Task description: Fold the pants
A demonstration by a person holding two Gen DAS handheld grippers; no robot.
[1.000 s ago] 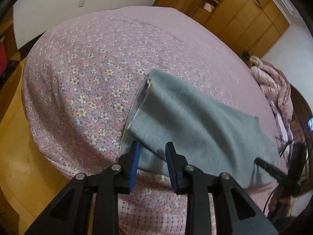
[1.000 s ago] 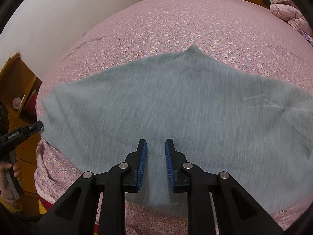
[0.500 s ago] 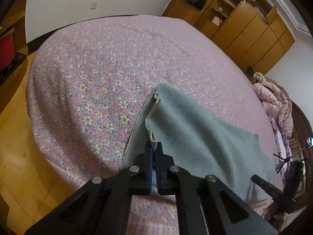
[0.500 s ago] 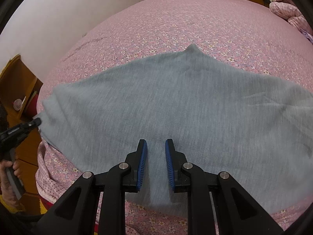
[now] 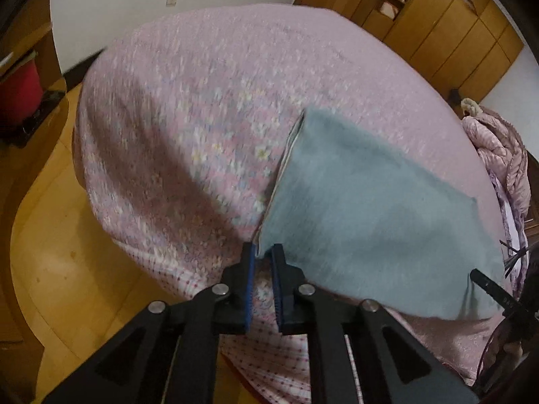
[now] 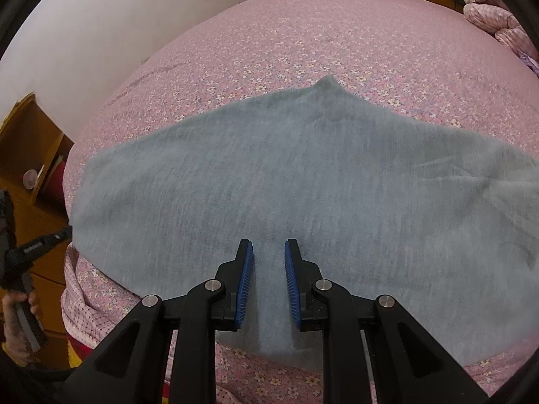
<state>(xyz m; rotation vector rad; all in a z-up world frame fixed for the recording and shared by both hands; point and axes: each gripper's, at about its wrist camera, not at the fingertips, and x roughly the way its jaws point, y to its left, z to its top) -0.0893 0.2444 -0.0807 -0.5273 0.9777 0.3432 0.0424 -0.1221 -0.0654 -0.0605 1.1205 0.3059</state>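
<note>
Grey pants (image 5: 367,215) lie folded flat near the front edge of a bed with a pink flowered sheet (image 5: 209,107). In the left wrist view my left gripper (image 5: 262,256) has its jaws a little apart at the pants' near left corner, whose tip lies between them. In the right wrist view the pants (image 6: 303,181) spread wide across the sheet (image 6: 337,33). My right gripper (image 6: 268,252) is open and empty over the pants' near edge. The left gripper's tip (image 6: 50,240) shows at the pants' left corner.
A wooden floor (image 5: 67,252) lies left of the bed. Wooden wardrobes (image 5: 438,20) stand behind it. A pink quilt (image 5: 498,155) is bunched at the bed's right side. A wooden bedside shelf (image 6: 30,155) stands at the left.
My left gripper closed on the pants' left corner half a second ago; now its jaws are slightly apart and it has drawn back. My right gripper has stayed open and still.
</note>
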